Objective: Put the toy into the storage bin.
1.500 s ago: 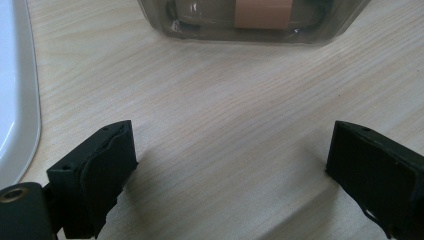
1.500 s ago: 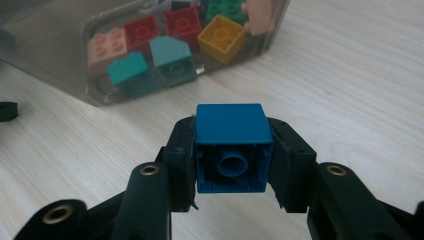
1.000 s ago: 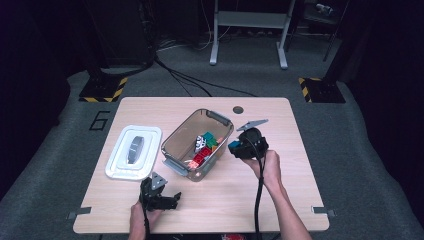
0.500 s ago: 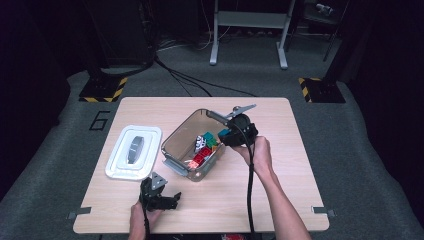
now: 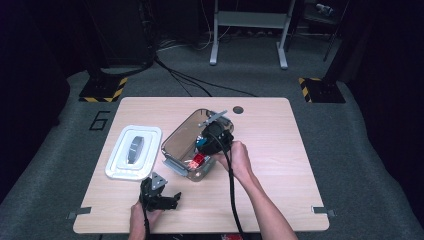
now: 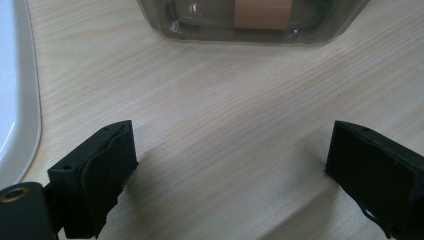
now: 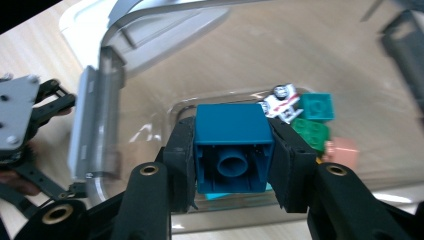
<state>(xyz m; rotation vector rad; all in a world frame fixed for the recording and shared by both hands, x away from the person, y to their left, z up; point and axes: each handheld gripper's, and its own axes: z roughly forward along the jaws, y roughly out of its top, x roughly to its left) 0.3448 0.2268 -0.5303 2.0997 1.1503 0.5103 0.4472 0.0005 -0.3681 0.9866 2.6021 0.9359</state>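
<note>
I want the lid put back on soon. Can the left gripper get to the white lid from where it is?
Probably yes. The left gripper rests near the table's front edge with its jaws open and holding nothing. The white lid lies right next to it, and only bare wood lies between them.

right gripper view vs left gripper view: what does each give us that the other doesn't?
Right gripper view alone: the right gripper shut on a blue block above the open bin, with a green block, a pink block and a small white figure lying inside, and the left gripper farther off.

Left gripper view alone: the left gripper open with bare table between its jaws, and the edge of the white lid beside it.

Both: the clear plastic bin and the wooden table.
</note>
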